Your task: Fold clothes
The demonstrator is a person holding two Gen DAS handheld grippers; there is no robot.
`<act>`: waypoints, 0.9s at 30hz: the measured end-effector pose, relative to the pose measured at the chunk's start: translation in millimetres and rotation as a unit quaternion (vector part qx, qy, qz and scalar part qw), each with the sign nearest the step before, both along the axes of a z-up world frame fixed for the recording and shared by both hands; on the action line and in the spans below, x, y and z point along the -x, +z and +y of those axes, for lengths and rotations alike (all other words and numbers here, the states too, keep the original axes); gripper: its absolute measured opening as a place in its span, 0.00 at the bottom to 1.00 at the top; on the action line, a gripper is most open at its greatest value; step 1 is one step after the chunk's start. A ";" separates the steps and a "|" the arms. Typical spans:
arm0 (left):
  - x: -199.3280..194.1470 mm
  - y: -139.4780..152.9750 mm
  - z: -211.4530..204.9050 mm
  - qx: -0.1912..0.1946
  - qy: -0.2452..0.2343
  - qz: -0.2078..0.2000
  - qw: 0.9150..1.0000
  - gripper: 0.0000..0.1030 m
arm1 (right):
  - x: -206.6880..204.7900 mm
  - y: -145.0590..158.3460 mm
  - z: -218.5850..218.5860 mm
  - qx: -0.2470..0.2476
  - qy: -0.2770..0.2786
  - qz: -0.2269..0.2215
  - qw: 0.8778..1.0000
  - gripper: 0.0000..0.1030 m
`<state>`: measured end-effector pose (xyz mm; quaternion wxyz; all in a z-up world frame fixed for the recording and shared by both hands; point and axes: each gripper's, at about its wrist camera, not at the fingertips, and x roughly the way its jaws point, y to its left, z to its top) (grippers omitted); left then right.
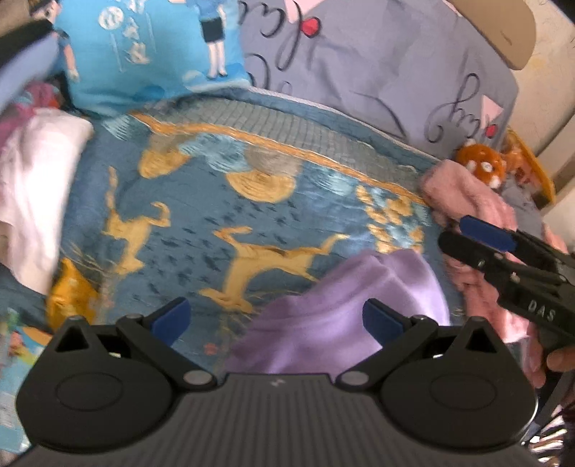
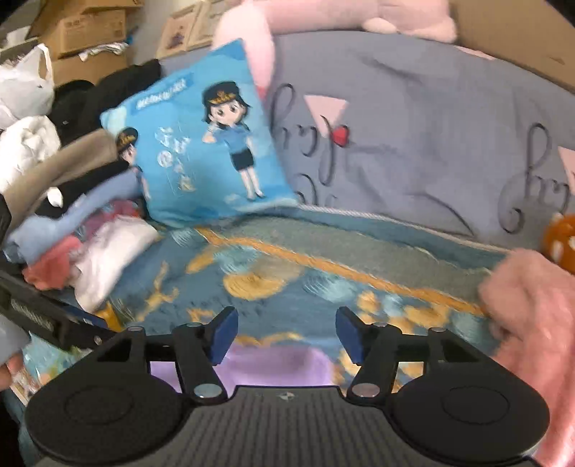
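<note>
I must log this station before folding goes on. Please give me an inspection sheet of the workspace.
Surface: blue bedspread with gold deer pattern.
Job's things: lilac garment in front; fluffy pink garment at right.
Clutter: clothes pile at left, cartoon cushion, orange plush toy.
Grippers: left gripper open over the lilac garment; right gripper open, empty.
Cables: nothing seen.
Surroundings: cardboard boxes, grey-blue quilt.

Pretty cluttered bedroom: the bed's got a blue bedspread [image 2: 287,258] with gold deer on it, and a lavender quilt [image 2: 413,143] bunched along the back. Cardboard boxes [image 2: 90,32] are stacked upper left, daylight's soft.
</note>
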<state>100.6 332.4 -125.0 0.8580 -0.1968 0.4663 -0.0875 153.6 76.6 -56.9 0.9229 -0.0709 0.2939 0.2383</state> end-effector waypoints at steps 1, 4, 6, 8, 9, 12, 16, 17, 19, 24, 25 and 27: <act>-0.2 -2.2 -5.8 0.014 -0.011 0.005 1.000 1.00 | 4.5 -8.7 -2.4 0.010 0.014 0.014 1.000 0.59; -2.4 -14.3 -39.3 -0.033 -0.060 0.031 0.997 1.00 | 17.6 -43.8 -0.6 0.069 0.051 0.066 0.994 0.59; -2.3 -28.1 -63.2 -0.115 -0.079 0.061 0.988 1.00 | 26.8 -69.2 0.9 0.105 0.060 0.078 0.990 0.60; -1.0 -41.6 -76.8 -0.156 -0.084 0.095 0.980 1.00 | 33.8 -74.3 -6.0 0.086 0.045 0.073 0.993 0.64; 2.3 -45.5 -76.6 -0.136 -0.070 0.110 0.982 1.00 | 32.7 -71.3 -11.1 0.069 0.036 0.083 0.994 0.64; 12.1 -56.1 -51.3 -0.049 -0.017 0.150 0.987 1.00 | 34.2 -60.6 -33.0 0.006 0.002 0.082 0.997 0.64; 17.1 -46.1 -45.8 -0.043 0.000 0.123 0.991 1.00 | 32.0 -51.0 -60.5 -0.057 -0.036 0.060 0.996 0.64; 19.3 -37.7 -48.9 -0.052 -0.001 0.099 0.994 1.00 | 29.8 -50.3 -66.0 -0.073 -0.037 0.061 0.995 0.64; 23.1 -21.7 -54.6 -0.053 -0.010 0.054 0.997 1.00 | 27.5 -55.4 -71.1 -0.108 -0.025 0.075 0.991 0.64; 21.4 -20.8 -62.0 -0.053 -0.015 0.046 0.997 1.00 | 12.1 -77.7 -70.4 -0.133 0.005 0.080 0.988 0.64; 19.7 -24.3 -63.2 -0.057 -0.014 0.053 0.997 1.00 | 8.8 -80.4 -69.1 -0.138 0.007 0.079 0.987 0.64; 19.7 -32.3 -63.5 -0.063 -0.012 0.065 0.996 1.00 | -1.4 -85.5 -71.0 -0.166 0.013 0.077 0.983 0.64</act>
